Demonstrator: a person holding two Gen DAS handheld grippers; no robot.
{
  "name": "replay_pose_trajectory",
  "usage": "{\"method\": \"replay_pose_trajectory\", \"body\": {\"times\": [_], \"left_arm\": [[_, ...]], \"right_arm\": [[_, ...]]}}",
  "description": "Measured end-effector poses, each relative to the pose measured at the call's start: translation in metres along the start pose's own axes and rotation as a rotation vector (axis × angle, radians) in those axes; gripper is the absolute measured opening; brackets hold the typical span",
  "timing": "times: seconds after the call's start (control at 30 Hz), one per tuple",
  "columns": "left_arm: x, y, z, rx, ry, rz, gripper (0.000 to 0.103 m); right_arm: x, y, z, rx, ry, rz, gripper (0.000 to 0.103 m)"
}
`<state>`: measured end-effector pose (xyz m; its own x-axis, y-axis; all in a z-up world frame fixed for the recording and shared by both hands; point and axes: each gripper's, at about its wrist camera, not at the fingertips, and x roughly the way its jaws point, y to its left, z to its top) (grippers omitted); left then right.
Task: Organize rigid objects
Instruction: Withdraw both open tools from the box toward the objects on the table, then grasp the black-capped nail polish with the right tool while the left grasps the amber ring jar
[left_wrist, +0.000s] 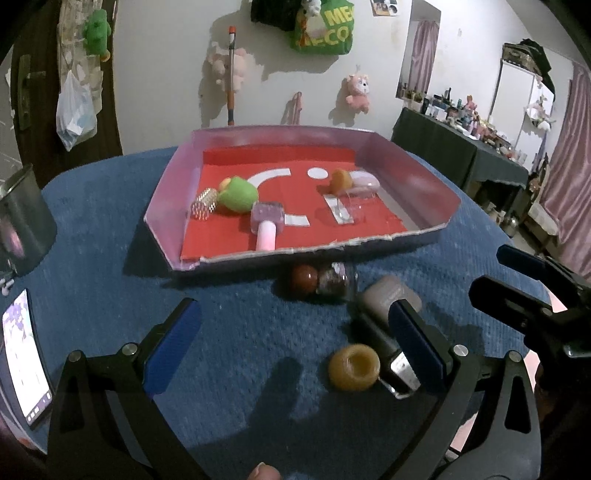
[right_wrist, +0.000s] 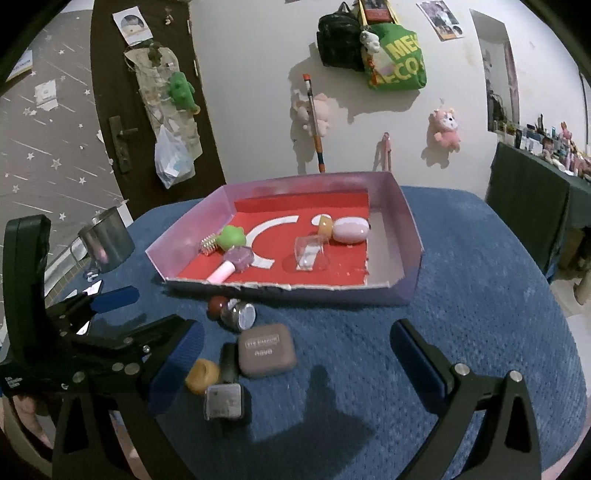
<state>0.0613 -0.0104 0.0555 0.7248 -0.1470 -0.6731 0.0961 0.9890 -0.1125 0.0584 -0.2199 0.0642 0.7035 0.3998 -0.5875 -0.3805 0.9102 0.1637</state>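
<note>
Left wrist view: the left gripper, jaws spread and empty, hovers over the blue cloth; the amber ring-shaped piece lies flat by its right finger, hole up. Best centre over it before closing.

Right wrist view: the right gripper, jaws spread, faces the brown eyeshadow compact; the dark bottle with silver cap lies lengthwise toward the purple-walled, red-floored tray.

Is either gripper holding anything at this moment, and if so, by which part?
Nothing is held. The left gripper and the right gripper are both open above the blue cloth, with nothing between their fingers.
</note>
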Motion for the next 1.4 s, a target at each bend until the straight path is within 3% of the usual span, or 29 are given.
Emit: {"method": "replay_pose_trajectory", "body": {"times": [0.3, 0.63, 0.97, 1.13, 1.3, 1.4], "left_arm": [[0.005, 0.003, -0.015, -0.003, 0.045, -0.011, 0.103], [0.005, 0.003, -0.026, 0.006, 0.079, -0.027, 0.102], [0.008, 0.002, -0.034, 0.026, 0.101, -0.029, 0.101], [0.007, 0.001, -0.036, 0.036, 0.099, -0.051, 0.101], [0.012, -0.004, -0.038, 0.05, 0.117, -0.078, 0.083], [0.014, -0.005, -0.039, 0.056, 0.12, -0.092, 0.08]], "right_arm": [[0.004, 0.004, -0.027, -0.045, 0.048, -0.01, 0.098], [0.013, 0.023, -0.057, -0.118, 0.087, 0.035, 0.094], [0.026, 0.032, -0.063, -0.172, 0.091, 0.025, 0.092], [0.022, 0.021, -0.061, -0.169, 0.059, -0.027, 0.092], [0.022, 0.017, -0.061, -0.19, 0.049, 0.016, 0.082], [0.021, 0.024, -0.065, -0.263, 0.021, 0.035, 0.074]]}}
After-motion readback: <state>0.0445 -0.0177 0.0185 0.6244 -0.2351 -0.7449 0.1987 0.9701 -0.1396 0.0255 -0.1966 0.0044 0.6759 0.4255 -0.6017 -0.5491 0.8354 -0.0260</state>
